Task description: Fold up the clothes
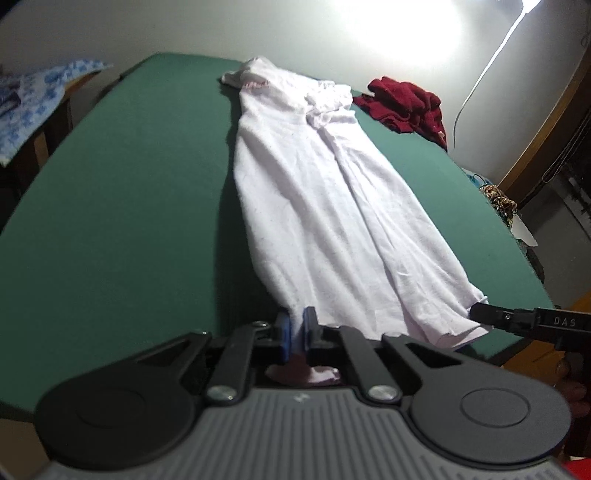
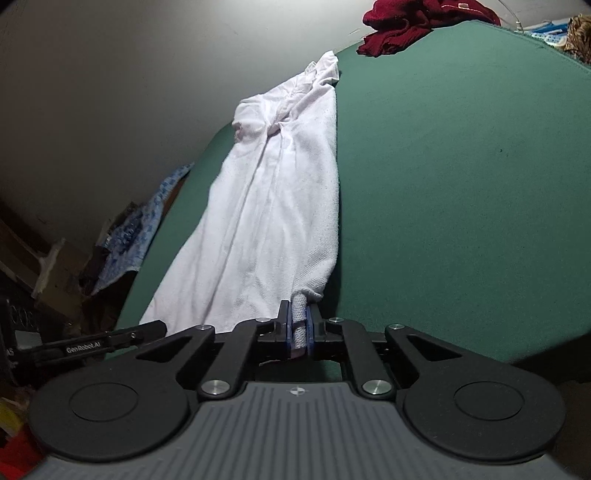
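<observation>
A white garment (image 1: 317, 192) lies folded lengthwise into a long strip on the green table (image 1: 122, 192), its collar end at the far side. My left gripper (image 1: 295, 325) is shut on the near left corner of its hem, with white cloth pinched between the blue pads. My right gripper (image 2: 298, 325) is shut on the near right corner of the same white garment (image 2: 266, 221). In the left wrist view the right gripper (image 1: 480, 312) reaches the hem from the right edge. The left gripper (image 2: 159, 328) shows at the lower left of the right wrist view.
A crumpled dark red garment (image 1: 406, 105) lies at the far right corner of the table. A blue and white patterned cloth (image 1: 40, 92) hangs over furniture off the table's left. A bright lamp (image 1: 402, 33) glares on the wall. Clutter (image 1: 500, 203) sits beyond the right edge.
</observation>
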